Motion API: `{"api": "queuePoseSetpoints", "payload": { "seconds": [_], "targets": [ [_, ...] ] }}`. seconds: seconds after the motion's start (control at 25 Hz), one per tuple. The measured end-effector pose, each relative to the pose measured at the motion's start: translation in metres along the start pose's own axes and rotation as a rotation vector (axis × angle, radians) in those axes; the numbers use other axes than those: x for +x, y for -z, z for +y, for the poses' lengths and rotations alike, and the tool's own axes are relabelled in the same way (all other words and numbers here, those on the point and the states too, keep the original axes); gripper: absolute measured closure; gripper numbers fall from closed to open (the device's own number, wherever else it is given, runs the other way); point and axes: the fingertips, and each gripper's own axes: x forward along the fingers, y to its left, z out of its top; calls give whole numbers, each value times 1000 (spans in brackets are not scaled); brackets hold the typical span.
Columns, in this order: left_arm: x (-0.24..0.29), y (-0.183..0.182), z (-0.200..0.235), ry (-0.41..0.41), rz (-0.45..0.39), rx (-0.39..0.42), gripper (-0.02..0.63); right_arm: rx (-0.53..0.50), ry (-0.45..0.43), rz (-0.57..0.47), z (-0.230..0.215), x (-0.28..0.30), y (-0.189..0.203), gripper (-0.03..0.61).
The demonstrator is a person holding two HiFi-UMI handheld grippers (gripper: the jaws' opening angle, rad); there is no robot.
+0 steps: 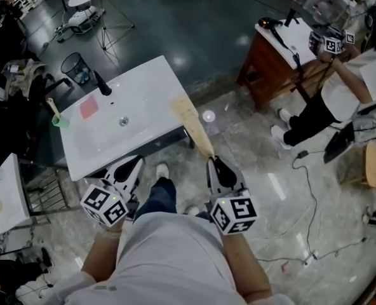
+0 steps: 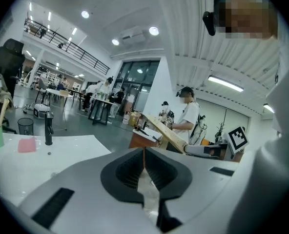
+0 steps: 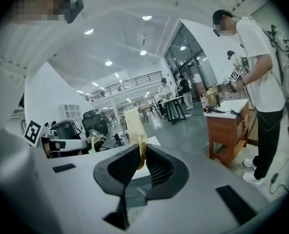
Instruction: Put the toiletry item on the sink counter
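A long flat beige toiletry item [image 1: 191, 124] sticks out of my right gripper [image 1: 214, 161], which is shut on its near end. Its far end reaches over the right edge of the white sink counter [image 1: 151, 84]. In the right gripper view the item [image 3: 134, 122] rises from between the pressed pads of the right gripper [image 3: 141, 159]. My left gripper [image 1: 137, 162] hangs at the counter's front edge, shut with nothing in it; in its own view the left gripper [image 2: 144, 160] has its pads closed together, and the item [image 2: 165, 130] shows to the right.
On the counter stand a black faucet [image 1: 103, 84], a green cup [image 1: 60, 120] with a brush and a pink block [image 1: 88, 107]. A wooden table [image 1: 272, 56] with a hair dryer and another person [image 1: 340, 88] are at the right. Cables [image 1: 308, 176] lie on the floor.
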Motion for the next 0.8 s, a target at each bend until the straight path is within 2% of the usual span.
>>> {"api": "queuePoseSetpoints", "payload": {
  "seconds": [0.8],
  "targets": [
    [75,-59,215,70,59,-85,594,12,46,109,31,244,-33,529]
  ]
}}
